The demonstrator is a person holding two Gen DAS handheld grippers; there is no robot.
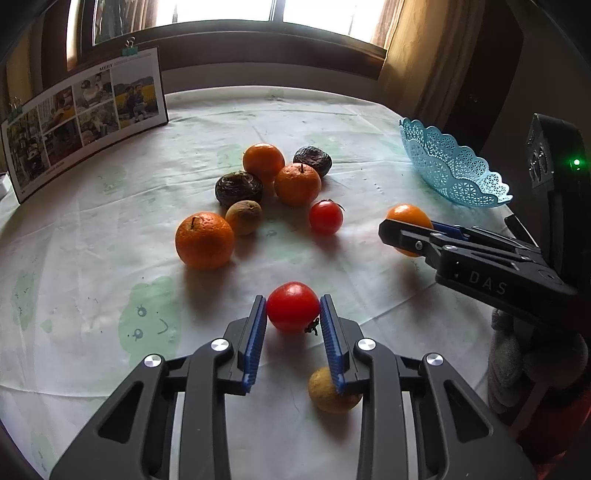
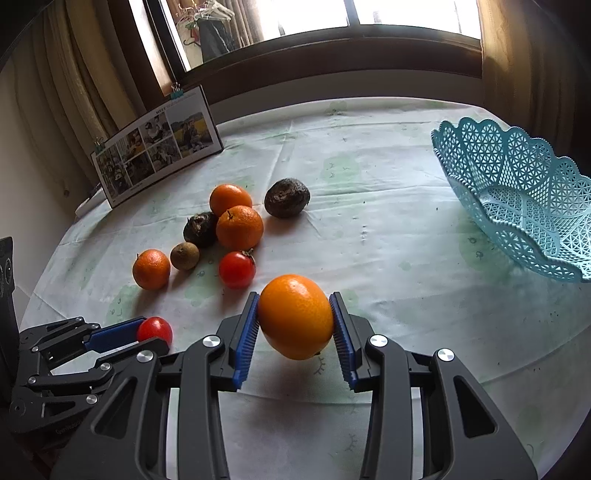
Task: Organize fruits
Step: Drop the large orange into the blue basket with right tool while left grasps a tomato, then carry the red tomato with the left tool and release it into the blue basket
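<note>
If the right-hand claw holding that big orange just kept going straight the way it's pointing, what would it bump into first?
Probably nothing soon. The right gripper, shut on the large round orange, points across bare white tablecloth; the small red tomato sits left of that line and the turquoise lattice plastic basket right. Depth is unclear.

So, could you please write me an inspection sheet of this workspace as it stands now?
Surface: creased tablecloth, pale green prints.
Job's things: blue basket without fruit; orange and tomato gripped; loose fruit cluster mid-table; small brown fruit under left gripper.
Clutter: photo calendar.
Grippers: left gripper shut on tomato; right gripper shut on orange.
Cables: nothing seen.
Surroundings: window, curtains.
</note>
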